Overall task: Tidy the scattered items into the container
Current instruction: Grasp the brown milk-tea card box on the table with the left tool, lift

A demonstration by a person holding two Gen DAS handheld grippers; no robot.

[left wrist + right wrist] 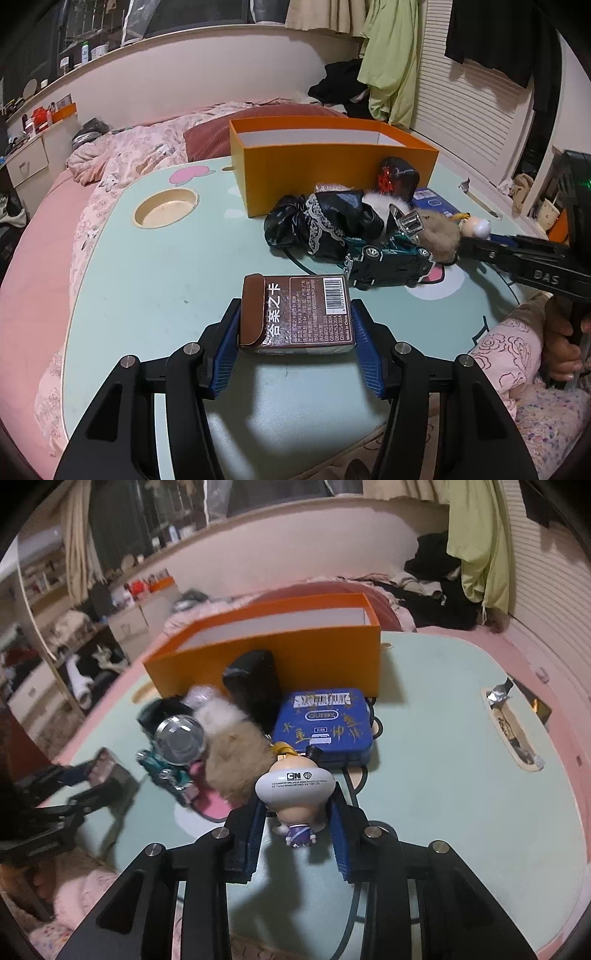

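Blue-padded fingers of the left gripper clamp a brown card box; the right gripper pinches a small cartoon figurine. Both sit in front of the orange container, whose visible white interior looks empty.

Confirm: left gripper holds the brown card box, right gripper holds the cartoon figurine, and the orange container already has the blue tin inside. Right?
Not quite. The blue tin sits on the table in front of the orange container, not inside it, as the right wrist view shows. The left gripper on the brown card box and the right gripper on the cartoon figurine are correct.
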